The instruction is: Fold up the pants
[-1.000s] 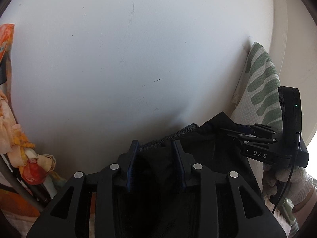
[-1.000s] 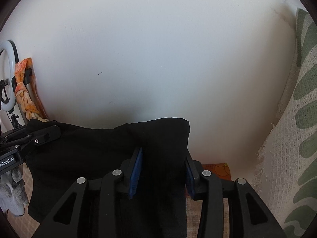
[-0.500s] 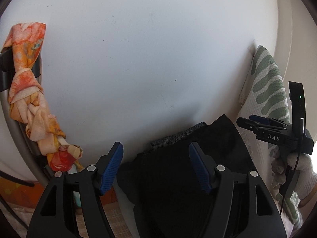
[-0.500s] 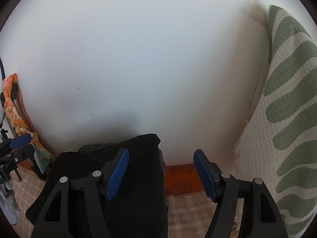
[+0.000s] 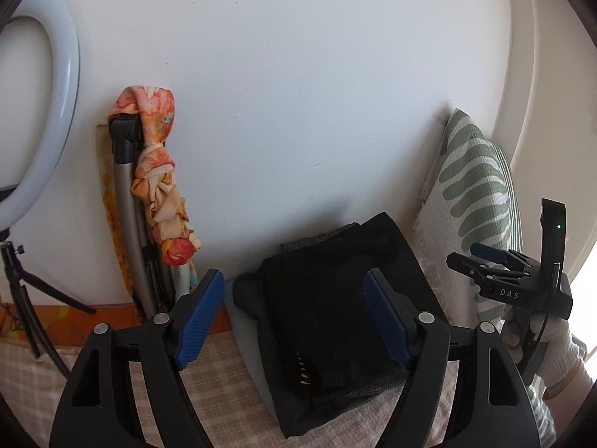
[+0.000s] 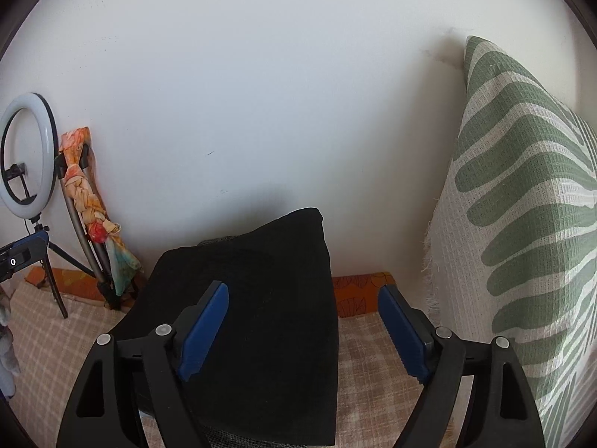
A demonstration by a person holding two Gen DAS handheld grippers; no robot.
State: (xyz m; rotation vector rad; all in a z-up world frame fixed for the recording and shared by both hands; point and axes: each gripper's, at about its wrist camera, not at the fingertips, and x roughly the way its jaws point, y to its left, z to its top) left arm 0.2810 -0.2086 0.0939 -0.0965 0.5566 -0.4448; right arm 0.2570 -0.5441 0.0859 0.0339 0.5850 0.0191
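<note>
The black pants point(image 5: 335, 317) lie folded in a compact stack on the checked bed cover, against the white wall; they also show in the right wrist view point(image 6: 261, 317). A grey garment edge shows under the stack. My left gripper point(image 5: 294, 317) is open and empty, held back from the stack with its blue pads spread wide. My right gripper point(image 6: 304, 330) is open and empty, its left pad over the stack's near side. The right gripper also shows at the right of the left wrist view point(image 5: 496, 265), in a gloved hand.
A green-and-white leaf-patterned cushion point(image 6: 522, 242) stands at the right against the wall. At the left are a ring light on a tripod point(image 6: 26, 156) and a stand wrapped in an orange floral cloth point(image 5: 160, 194). The beige checked bed cover point(image 6: 373, 373) lies below.
Both grippers were shut on the black pants a second ago. They have opened, let the pants go and drawn back; the folded pants now rest on the bed.
</note>
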